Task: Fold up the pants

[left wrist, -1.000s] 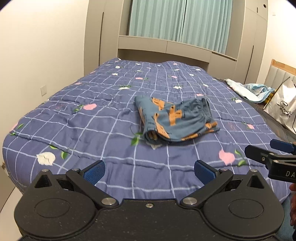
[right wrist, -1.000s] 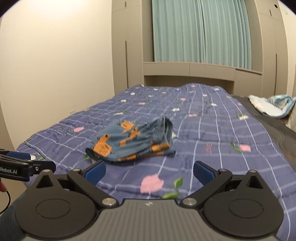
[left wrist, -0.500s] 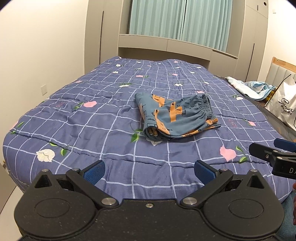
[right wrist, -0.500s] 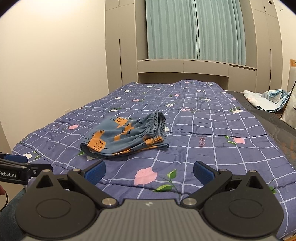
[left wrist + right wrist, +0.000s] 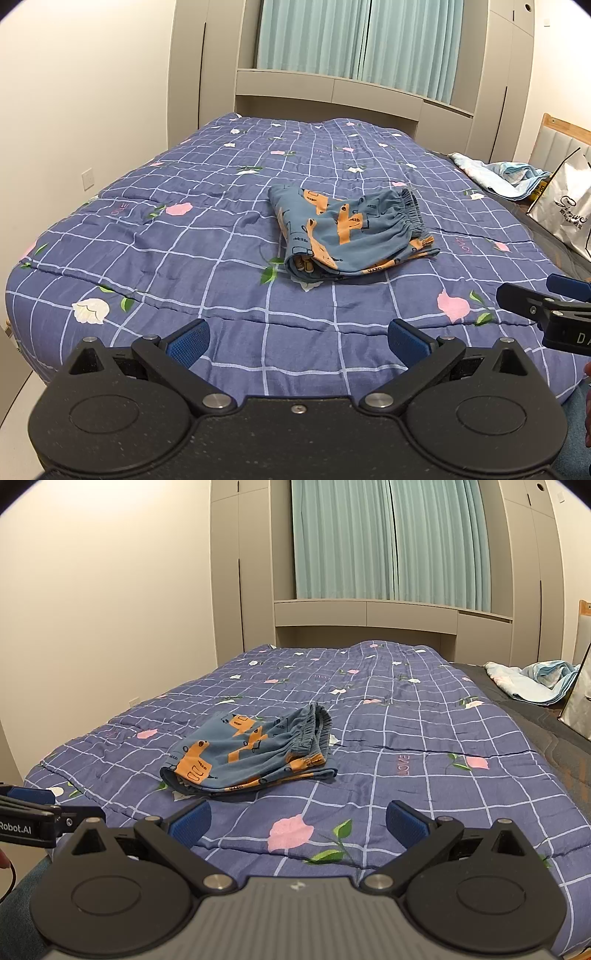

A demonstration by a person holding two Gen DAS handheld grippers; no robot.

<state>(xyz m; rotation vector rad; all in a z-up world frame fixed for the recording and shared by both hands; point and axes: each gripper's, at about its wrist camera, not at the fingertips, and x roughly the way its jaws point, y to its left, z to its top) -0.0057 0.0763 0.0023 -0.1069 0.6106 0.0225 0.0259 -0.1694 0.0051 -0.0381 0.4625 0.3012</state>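
Observation:
A pair of blue pants point(image 5: 351, 236) with an orange print lies folded into a compact bundle on the bed's blue checked quilt point(image 5: 184, 251), elastic waistband to the right. The right wrist view shows the same pants point(image 5: 251, 753) ahead and slightly left. My left gripper point(image 5: 297, 341) hovers open near the foot of the bed, well short of the pants, nothing between its blue pads. My right gripper point(image 5: 298, 819) is likewise open and empty, back from the bundle. Each gripper's tip shows at the edge of the other's view.
A crumpled light-blue cloth point(image 5: 498, 177) lies at the bed's right side beside a white shopping bag point(image 5: 565, 210). Grey wardrobes and a curtained window stand behind the bed. A wall runs along the left. The quilt point(image 5: 424, 738) around the pants is bare.
Both grippers have drawn back and risen from the bed, so the pants look farther away and more of the room shows. The pants have not moved.

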